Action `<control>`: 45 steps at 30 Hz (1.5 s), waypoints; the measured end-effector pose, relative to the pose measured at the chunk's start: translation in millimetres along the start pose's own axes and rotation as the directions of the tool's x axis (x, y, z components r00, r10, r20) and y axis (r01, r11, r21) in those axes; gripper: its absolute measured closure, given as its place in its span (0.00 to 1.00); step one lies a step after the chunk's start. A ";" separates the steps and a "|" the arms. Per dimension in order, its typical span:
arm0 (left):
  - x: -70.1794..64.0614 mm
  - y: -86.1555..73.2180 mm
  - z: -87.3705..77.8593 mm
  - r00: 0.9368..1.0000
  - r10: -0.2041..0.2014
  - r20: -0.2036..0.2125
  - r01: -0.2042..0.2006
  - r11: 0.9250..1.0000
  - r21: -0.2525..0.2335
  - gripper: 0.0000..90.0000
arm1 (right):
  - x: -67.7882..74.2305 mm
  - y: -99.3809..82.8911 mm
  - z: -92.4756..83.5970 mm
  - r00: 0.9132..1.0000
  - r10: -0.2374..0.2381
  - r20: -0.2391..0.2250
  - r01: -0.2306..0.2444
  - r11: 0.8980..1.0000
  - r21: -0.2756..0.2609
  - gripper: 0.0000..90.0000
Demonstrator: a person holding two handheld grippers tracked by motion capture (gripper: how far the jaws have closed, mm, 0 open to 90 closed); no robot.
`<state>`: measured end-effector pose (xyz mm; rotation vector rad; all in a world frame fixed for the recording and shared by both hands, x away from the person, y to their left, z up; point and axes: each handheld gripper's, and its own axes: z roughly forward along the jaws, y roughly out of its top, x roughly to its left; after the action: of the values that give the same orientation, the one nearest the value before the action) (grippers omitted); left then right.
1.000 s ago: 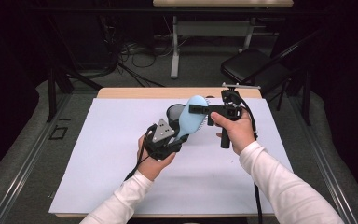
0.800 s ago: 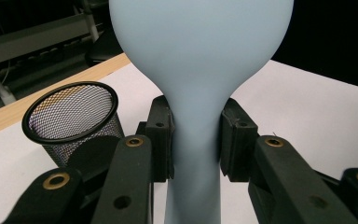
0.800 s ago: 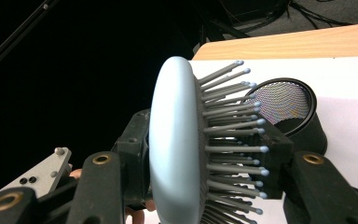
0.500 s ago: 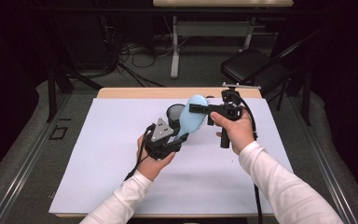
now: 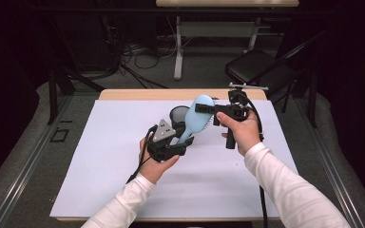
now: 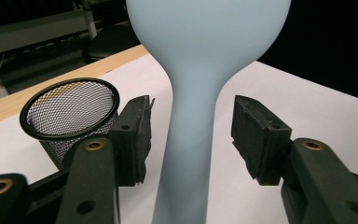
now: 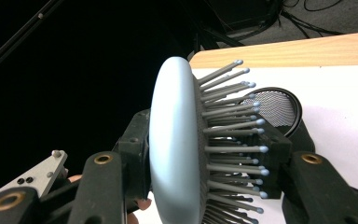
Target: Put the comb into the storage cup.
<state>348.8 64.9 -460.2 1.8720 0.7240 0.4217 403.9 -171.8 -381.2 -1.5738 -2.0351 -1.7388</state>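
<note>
Scene: a person in white sleeves is working two hand-held grippers over a white sheet covering the wooden table [image 5: 123, 94], seen from the high view.

Brush: a pale blue plastic paddle hairbrush with grey ball-tipped bristles [image 5: 196, 119] is hanging in the air above the sheet, its head up toward the right hand and its handle slanting down toward the left.

Right gripper [image 5: 212, 113]: its black jaws are clamping the brush head, one pad pressing on the smooth back and the other sitting among the bristles, as the right gripper view [image 7: 200, 158] is showing.

Left gripper [image 5: 180, 142]: its jaws have just been opening and are standing apart on either side of the brush handle [image 6: 189, 140]; in the left gripper view a gap is showing between each pad and the handle, so they are not gripping it.

Cup: a black wire-mesh pen cup [image 5: 179, 116] is standing upright on the sheet just behind the brush, close beside the left gripper [image 6: 191, 140].
</note>
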 end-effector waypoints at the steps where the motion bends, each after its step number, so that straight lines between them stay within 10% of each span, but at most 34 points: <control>1: 0.3 0.1 0.0 1.000 -0.004 0.003 0.004 1.000 -0.004 0.50 | -0.7 0.4 0.4 1.000 -0.002 0.000 0.002 1.000 0.001 0.55; 21: 16.1 6.0 -6.4 0.995 -0.089 0.036 0.088 0.996 0.022 0.40 | -2.4 4.0 5.1 1.000 -0.013 0.026 0.013 1.000 0.007 0.55; 33: 17.4 10.4 -10.5 1.000 -0.008 0.027 0.008 1.000 0.000 0.39 | 0.9 8.5 2.9 0.998 -0.043 0.046 0.043 0.999 0.008 0.55; 45: 22.2 10.3 -12.6 0.998 -0.048 0.028 0.047 0.999 0.015 0.24 | 1.5 11.1 4.4 0.997 -0.051 0.058 0.051 0.999 0.009 0.55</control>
<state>361.1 85.3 -446.6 1.8671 0.7525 0.3595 413.2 -169.1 -374.0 -1.6032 -2.1239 -1.7198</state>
